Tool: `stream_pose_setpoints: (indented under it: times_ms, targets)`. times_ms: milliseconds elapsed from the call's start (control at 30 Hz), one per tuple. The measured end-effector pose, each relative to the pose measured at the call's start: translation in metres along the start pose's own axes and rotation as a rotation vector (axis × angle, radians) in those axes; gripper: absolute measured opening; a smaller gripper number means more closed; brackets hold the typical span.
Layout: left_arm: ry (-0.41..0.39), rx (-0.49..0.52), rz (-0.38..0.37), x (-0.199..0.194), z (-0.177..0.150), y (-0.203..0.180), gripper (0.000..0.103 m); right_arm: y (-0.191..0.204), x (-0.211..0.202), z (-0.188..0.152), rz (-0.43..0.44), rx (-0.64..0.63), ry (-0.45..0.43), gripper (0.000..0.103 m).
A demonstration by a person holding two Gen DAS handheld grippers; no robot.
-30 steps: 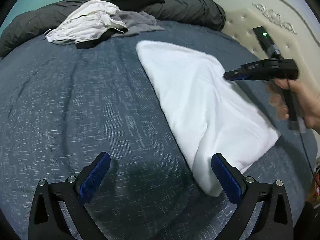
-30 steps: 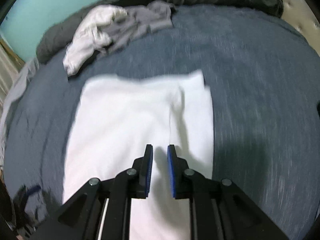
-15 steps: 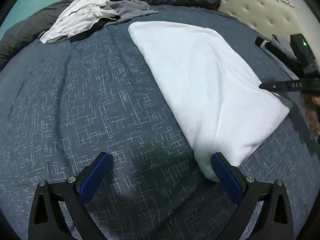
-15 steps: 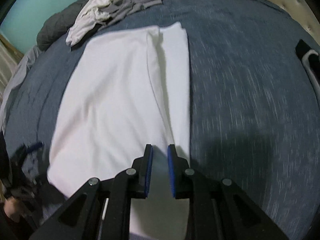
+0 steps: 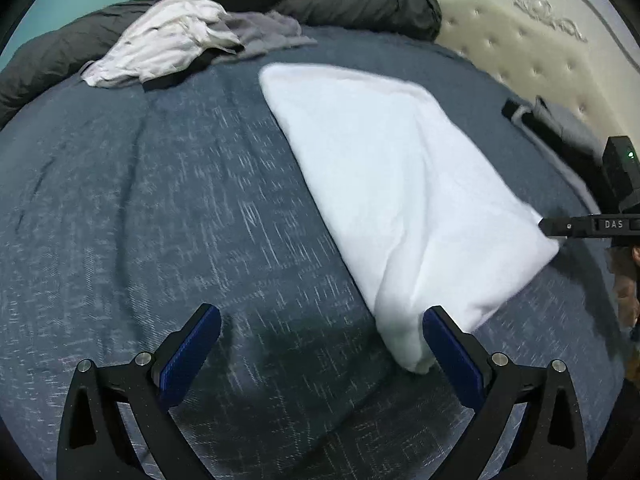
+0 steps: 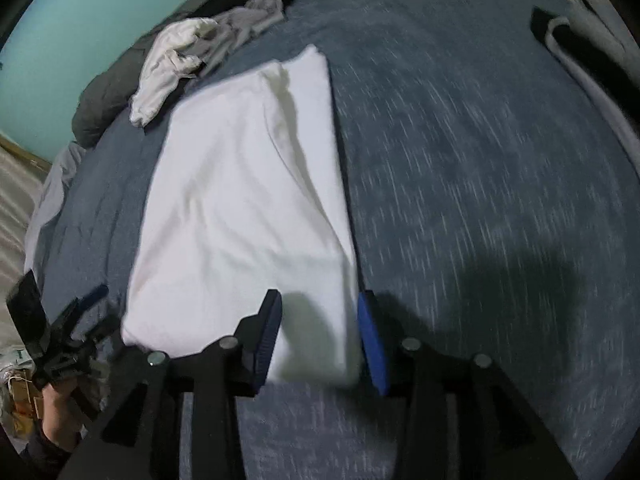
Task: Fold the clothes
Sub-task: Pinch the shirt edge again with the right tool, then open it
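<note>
A white garment (image 5: 400,184), folded into a long rectangle, lies flat on the blue bedspread (image 5: 160,200). My left gripper (image 5: 324,344) hovers open over the bedspread. Its right finger (image 5: 448,348) is beside the garment's near corner and nothing is between the pads. In the right wrist view the same garment (image 6: 240,200) stretches away from my right gripper (image 6: 320,320), whose jaws are opening. The garment's near right corner lies between the two blue pads, and neither pad presses on it. The right gripper's body (image 5: 580,226) shows at the right edge of the left wrist view.
A heap of white and grey clothes (image 5: 172,44) lies at the far side, against a dark grey duvet (image 5: 360,0). A cream tufted headboard (image 5: 520,60) stands to the right, with a dark and grey garment (image 5: 552,128) in front of it. A hand holds the left gripper (image 6: 64,332).
My right gripper has drawn back along the white garment to its near edge, and its jaws have gone from nearly shut to parted. The left gripper has stayed open in about the same place.
</note>
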State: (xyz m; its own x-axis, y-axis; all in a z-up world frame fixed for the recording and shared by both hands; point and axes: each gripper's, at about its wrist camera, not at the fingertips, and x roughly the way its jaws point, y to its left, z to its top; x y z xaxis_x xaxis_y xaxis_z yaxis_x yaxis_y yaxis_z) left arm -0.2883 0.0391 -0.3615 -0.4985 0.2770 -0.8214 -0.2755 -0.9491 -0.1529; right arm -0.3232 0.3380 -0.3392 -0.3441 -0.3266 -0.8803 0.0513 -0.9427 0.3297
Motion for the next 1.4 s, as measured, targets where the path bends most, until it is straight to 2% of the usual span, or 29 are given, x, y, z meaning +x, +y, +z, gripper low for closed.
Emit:
stream_pose_setpoints:
  times_ms: [67, 100, 133, 167, 200, 467, 600, 767, 867, 933, 1100, 1133, 1267, 1400]
  targets:
    - [0.022, 0.009, 0.006, 0.004, -0.003, -0.001, 0.103, -0.002, 0.002, -0.009, -0.008, 0.003, 0.004, 0.04]
    - [0.032, 0.014, 0.011, 0.006, -0.005, -0.001, 0.103, -0.002, 0.003, -0.012, -0.007, 0.004, 0.005, 0.034]
    - [0.036, 0.027, 0.023, 0.006, -0.005, -0.002, 0.103, -0.003, 0.003, -0.015, -0.005, 0.005, 0.004, 0.025]
    - [0.039, 0.04, 0.033, 0.006, -0.005, -0.003, 0.103, -0.004, 0.002, -0.018, -0.002, 0.003, -0.004, 0.009]
    - [0.04, 0.048, 0.039, 0.006, -0.005, -0.005, 0.103, -0.006, 0.001, -0.02, -0.002, -0.002, -0.013, 0.006]
    - [0.041, 0.043, 0.036, 0.003, -0.003, -0.003, 0.103, -0.015, 0.004, -0.021, -0.014, -0.02, -0.032, 0.004]
    - [0.004, 0.032, 0.043, -0.011, 0.0, -0.001, 0.103, -0.017, -0.001, -0.021, -0.038, -0.036, -0.039, 0.004]
    - [0.006, 0.006, 0.036, -0.01, 0.003, 0.006, 0.103, -0.025, -0.005, -0.028, -0.09, -0.039, -0.031, 0.0]
    - [0.0, 0.004, 0.033, -0.01, 0.005, 0.006, 0.103, -0.038, -0.007, -0.03, -0.108, 0.001, -0.036, 0.0]
    - [-0.004, -0.002, 0.032, -0.01, 0.006, 0.008, 0.103, -0.04, -0.018, -0.025, -0.093, 0.019, -0.078, 0.0]
    - [-0.013, -0.022, 0.032, -0.013, 0.006, 0.011, 0.103, -0.026, -0.036, 0.016, -0.031, -0.007, -0.181, 0.003]
    - [-0.014, -0.027, 0.031, -0.013, 0.006, 0.013, 0.103, -0.019, -0.037, 0.028, -0.019, -0.026, -0.197, 0.005]
    - [-0.011, -0.033, 0.031, -0.014, 0.003, 0.014, 0.103, 0.01, -0.02, 0.08, 0.057, -0.048, -0.21, 0.031]
    - [-0.011, -0.044, 0.024, -0.013, 0.005, 0.017, 0.103, 0.025, 0.005, 0.124, 0.081, -0.017, -0.181, 0.034]
